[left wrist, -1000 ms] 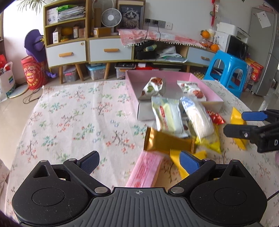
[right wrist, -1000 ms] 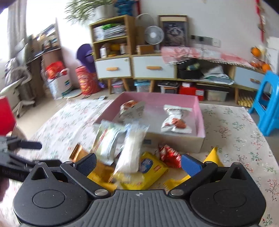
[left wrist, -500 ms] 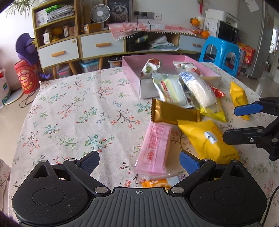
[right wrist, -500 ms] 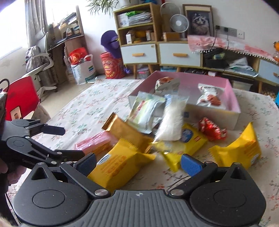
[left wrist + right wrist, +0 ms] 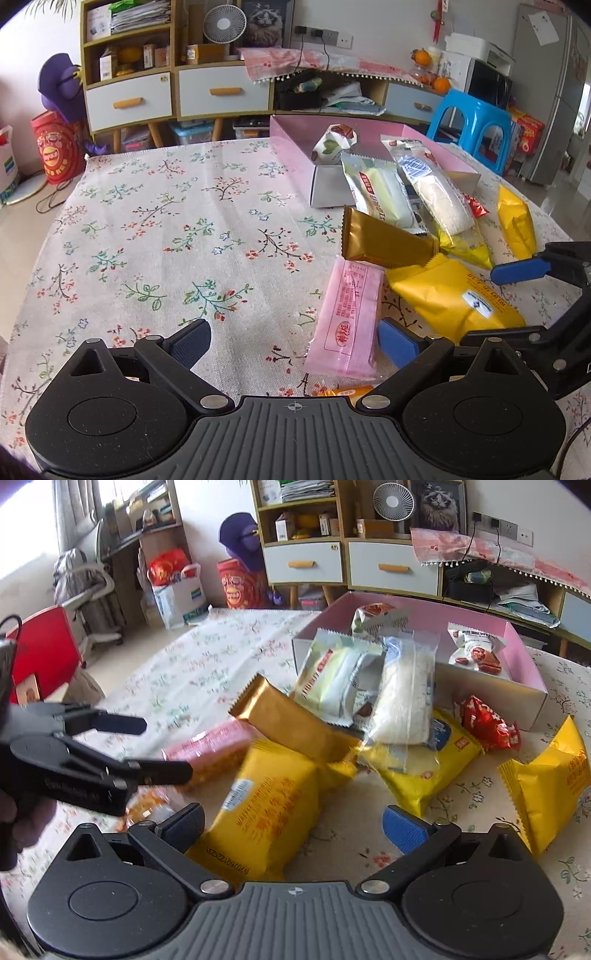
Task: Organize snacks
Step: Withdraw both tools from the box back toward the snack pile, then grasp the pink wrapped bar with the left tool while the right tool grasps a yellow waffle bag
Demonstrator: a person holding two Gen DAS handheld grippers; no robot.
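Note:
A pink box (image 5: pixel 436 138) (image 5: pixel 517 642) holds two small snack packs. In front of it lies a heap of snacks: a green-white pack (image 5: pixel 380 192), a clear white pack (image 5: pixel 439 195), a gold bar (image 5: pixel 384 242) (image 5: pixel 291 720), a pink pack (image 5: pixel 347 317), a big yellow bag (image 5: pixel 454 299) (image 5: pixel 266 812), a red pack (image 5: pixel 487 723) and more yellow bags (image 5: pixel 550 786). My left gripper (image 5: pixel 291 343) is open and empty, just short of the pink pack. My right gripper (image 5: pixel 295 823) is open and empty, with the big yellow bag between its fingers.
The table wears a floral cloth (image 5: pixel 184 229). Cabinets (image 5: pixel 177 92), a blue stool (image 5: pixel 476 122) and a fridge (image 5: pixel 554 92) stand beyond it. A red chair (image 5: pixel 40 653) stands at the left in the right wrist view.
Both grippers have drawn back and lower towards the near side of the snack heap. The pink pack and big yellow bag now lie close before them. Both stay open.

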